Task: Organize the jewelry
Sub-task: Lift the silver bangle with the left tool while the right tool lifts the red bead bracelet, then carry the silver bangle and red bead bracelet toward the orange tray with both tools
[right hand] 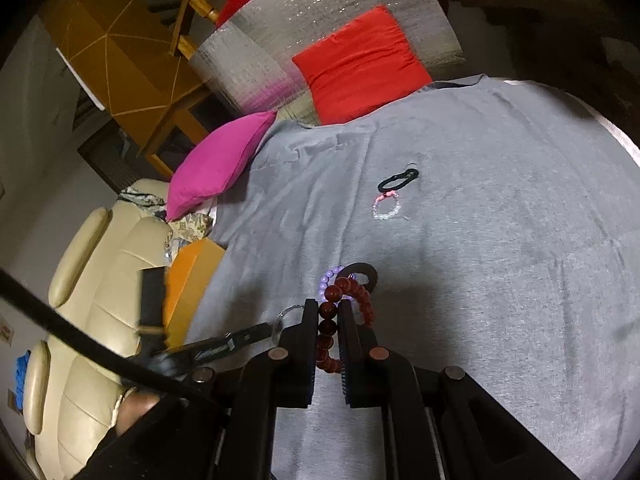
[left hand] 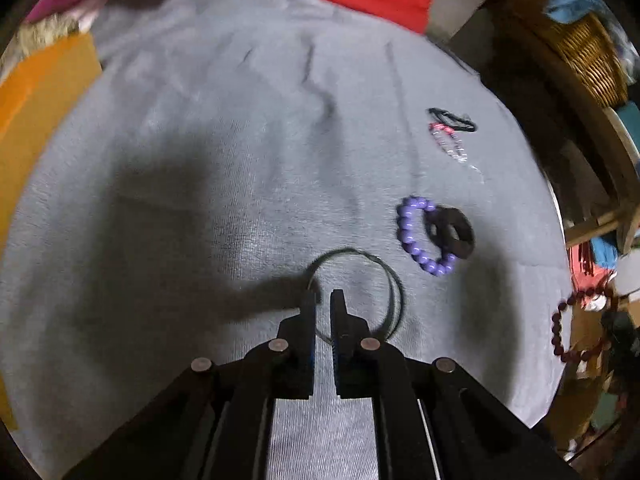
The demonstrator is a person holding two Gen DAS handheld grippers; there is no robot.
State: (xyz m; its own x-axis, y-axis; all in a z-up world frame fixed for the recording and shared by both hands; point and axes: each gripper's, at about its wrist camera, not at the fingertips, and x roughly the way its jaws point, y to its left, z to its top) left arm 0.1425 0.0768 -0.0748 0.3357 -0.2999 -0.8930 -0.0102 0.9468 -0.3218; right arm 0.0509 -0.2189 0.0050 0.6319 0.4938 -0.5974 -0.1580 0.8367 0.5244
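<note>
Fingers of the right gripper (right hand: pixel 328 312) grip a dark red bead bracelet (right hand: pixel 329 330); left gripper (left hand: pixel 323 300) fingers pinch a thin wire bangle (left hand: pixel 390 284) (nearly closed) over grey cloth (left hand: pixel 200 160).

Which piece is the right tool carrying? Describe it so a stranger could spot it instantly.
Start at the grey cloth that covers the surface. Just above its near part, the right tool grips a dark red bead bracelet between its fingers. It alone is held off the cloth, and its round reddish-brown beads differ from the purple bead bracelet lying behind it.
</note>
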